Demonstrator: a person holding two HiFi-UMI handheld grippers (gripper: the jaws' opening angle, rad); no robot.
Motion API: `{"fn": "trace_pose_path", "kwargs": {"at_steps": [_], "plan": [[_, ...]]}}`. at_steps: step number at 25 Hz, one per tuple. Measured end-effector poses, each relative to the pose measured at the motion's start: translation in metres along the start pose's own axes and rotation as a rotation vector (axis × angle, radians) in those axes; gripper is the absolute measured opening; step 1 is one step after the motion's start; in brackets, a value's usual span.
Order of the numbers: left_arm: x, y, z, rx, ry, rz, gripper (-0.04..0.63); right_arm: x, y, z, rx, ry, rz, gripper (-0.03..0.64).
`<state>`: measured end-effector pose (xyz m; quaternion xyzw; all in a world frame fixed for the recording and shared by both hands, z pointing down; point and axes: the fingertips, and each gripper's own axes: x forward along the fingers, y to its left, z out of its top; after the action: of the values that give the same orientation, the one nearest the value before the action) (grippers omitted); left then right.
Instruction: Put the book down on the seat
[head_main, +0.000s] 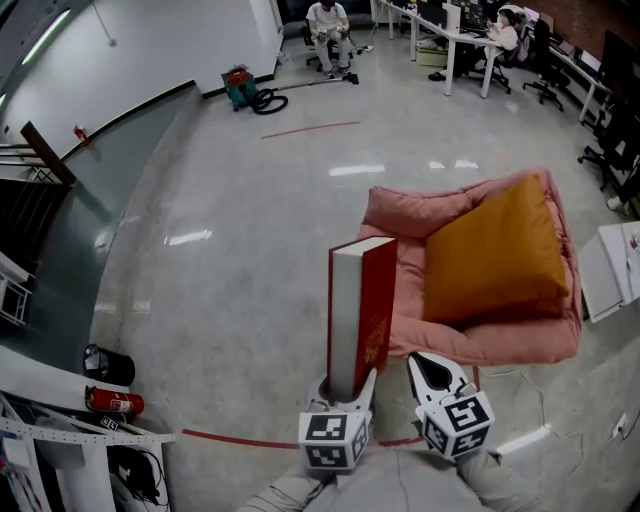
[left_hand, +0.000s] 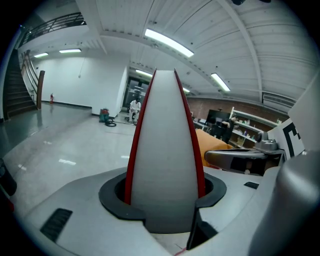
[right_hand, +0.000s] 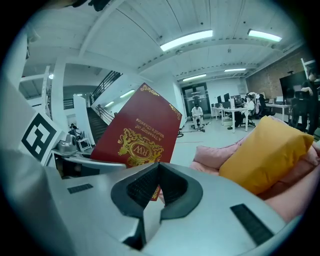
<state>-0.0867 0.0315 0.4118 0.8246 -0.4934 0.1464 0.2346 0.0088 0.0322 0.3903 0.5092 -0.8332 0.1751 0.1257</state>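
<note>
- Your left gripper (head_main: 345, 388) clamps the lower end of the upright red book (head_main: 362, 305) in the head view; the pink seat (head_main: 470, 340) lies ahead and right, nearer your right gripper (head_main: 438, 378).
- Left gripper view: the book's page edges hide most of the pink seat.
- Right gripper view: jaws together, empty; pink seat (right_hand: 220, 152) at right, cut off.
</note>
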Motion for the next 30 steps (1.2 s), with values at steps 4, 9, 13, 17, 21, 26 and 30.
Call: {"fn": "trace_pose_path", "kwargs": {"at_steps": [4,9,13,17,21,26,30], "plan": [[0.02,0.016,0.013,0.016,0.011,-0.02,0.247,0.024,-0.007,0.009,0.006,-0.004,-0.021,0.005],[0.042,0.027,0.022,0.031,0.024,-0.047,0.247,0.043,-0.016,0.015,0.013,-0.008,-0.054,0.005],[0.056,0.031,0.02,0.033,0.047,-0.062,0.247,0.051,-0.019,0.014,0.018,0.004,-0.065,0.005],[0.068,0.035,0.021,0.021,0.065,-0.062,0.247,0.058,-0.025,0.012,0.036,0.02,-0.071,0.005],[0.082,0.036,0.023,0.01,0.086,-0.059,0.247,0.068,-0.04,0.013,0.057,0.036,-0.075,0.005],[0.103,0.035,0.029,0.003,0.096,-0.068,0.247,0.085,-0.063,0.015,0.059,0.058,-0.066,0.005],[0.123,0.037,0.03,-0.006,0.12,-0.066,0.247,0.099,-0.078,0.012,0.07,0.082,-0.054,0.005]]}}
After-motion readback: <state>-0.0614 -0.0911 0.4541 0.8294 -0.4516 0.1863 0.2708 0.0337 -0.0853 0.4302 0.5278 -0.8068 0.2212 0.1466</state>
